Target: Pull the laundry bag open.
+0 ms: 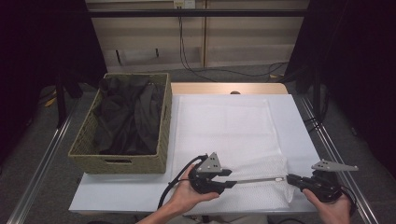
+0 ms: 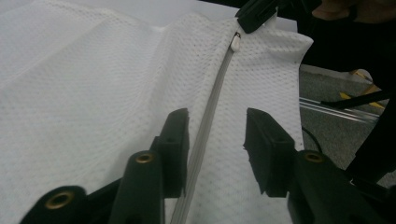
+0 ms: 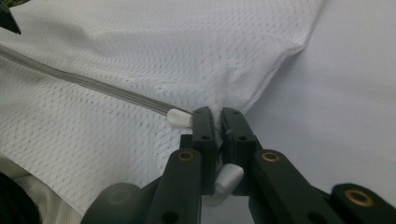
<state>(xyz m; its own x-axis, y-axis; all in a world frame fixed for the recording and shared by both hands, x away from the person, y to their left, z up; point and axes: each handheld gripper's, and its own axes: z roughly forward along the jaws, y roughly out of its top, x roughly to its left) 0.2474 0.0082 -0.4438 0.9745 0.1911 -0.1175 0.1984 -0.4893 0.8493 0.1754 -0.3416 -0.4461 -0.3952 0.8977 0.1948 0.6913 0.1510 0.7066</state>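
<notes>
At six o'clock on the table (image 1: 299, 121), the right gripper (image 3: 218, 122) is clamping its jaws on the zipper pull (image 3: 227, 178) of the white mesh bag (image 1: 261, 186), while the left gripper (image 2: 217, 135), at its nine o'clock, is spreading wide over the grey zipper (image 2: 212, 105).

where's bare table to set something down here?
Free: the white table strip right of the mesh bag, and the near-left corner between the wicker basket and the table edge. Crowded: the near edge, where the left tongs and right tongs work the bag's zipper; the basket holds dark cloth.
</notes>
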